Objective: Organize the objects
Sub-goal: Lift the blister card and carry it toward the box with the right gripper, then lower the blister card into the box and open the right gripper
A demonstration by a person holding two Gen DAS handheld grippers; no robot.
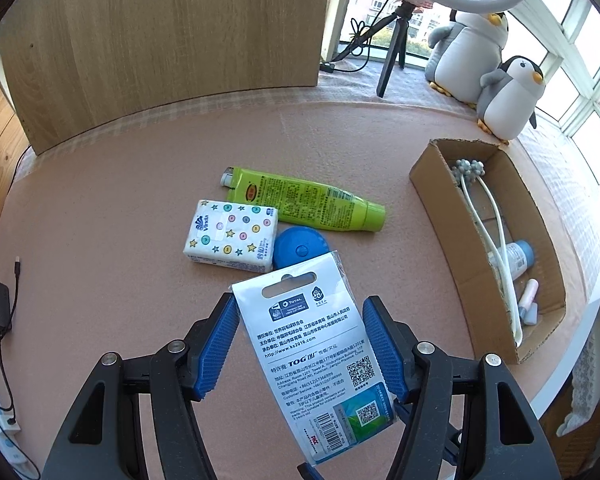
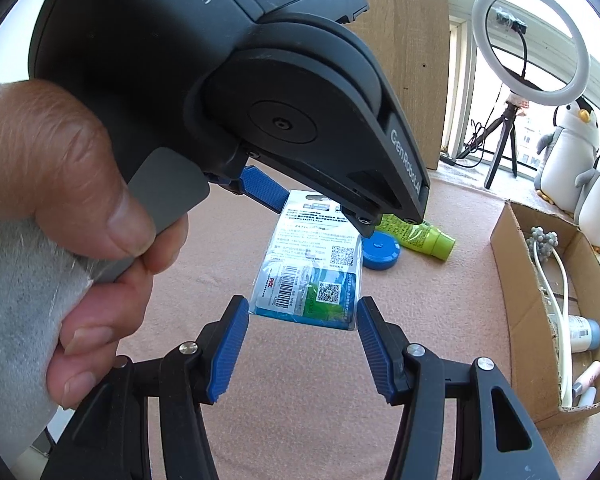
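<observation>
A: What writing is showing on the things?

B: The packet is showing "TOG", "TOTAL", the address "ks2016.com", two QR codes and a barcode. The tissue pack is carrying the word "Vinda" among stars and dots. In the right wrist view the left gripper's black housing is reading "GenRobot.AI" and "Acquisition System".

A: And the surface and room?

B: A pinkish cloth surface is carrying the tissue pack, a green tube and a blue round lid, all lying close together. To the right a cardboard box is holding a white looped cord, a small bottle and a pink stick. Two plush penguins are sitting by the window, near a ring light on a tripod and a wooden panel.

A: The grippers?

B: The left gripper is pinching the packet between its blue pads, holding it above the surface. The right gripper is standing spread, its pads flanking the packet's lower edge; contact cannot be told.
</observation>
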